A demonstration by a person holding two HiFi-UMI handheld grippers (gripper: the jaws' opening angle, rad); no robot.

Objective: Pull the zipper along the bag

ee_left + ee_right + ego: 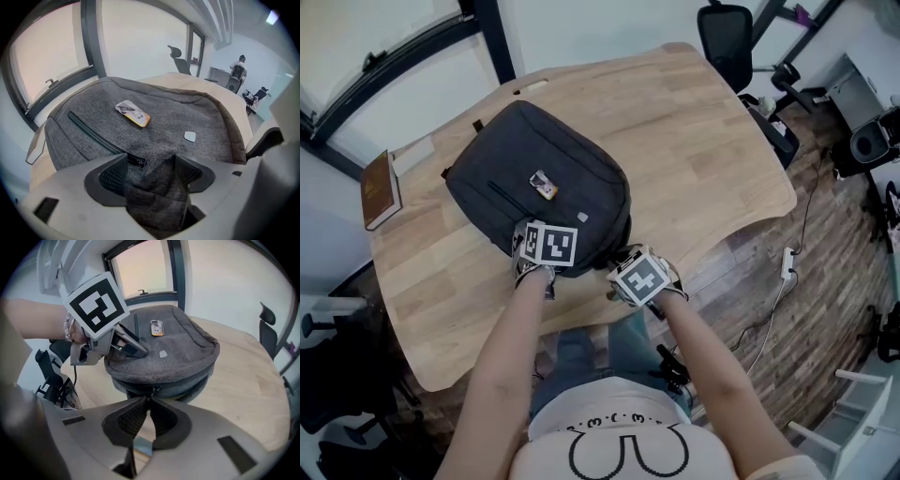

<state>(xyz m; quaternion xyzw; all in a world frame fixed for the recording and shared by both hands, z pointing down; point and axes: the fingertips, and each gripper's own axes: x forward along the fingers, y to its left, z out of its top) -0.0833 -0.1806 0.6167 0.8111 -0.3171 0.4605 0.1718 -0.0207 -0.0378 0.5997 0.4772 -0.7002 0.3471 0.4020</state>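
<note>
Head view: backpack lies flat on wooden table. Left gripper and right gripper both at its near edge, tips hidden under their marker cubes

Left gripper view: jaws pinch a fold of grey bag fabric, judged an anchor

Right gripper view: jaws all but together, apparently nipping zipper pull on the side seam; tab barely visible. Step: drawing the zipper. Next: steady pull along the curve with fabric taut; track round the bend unseen
</note>
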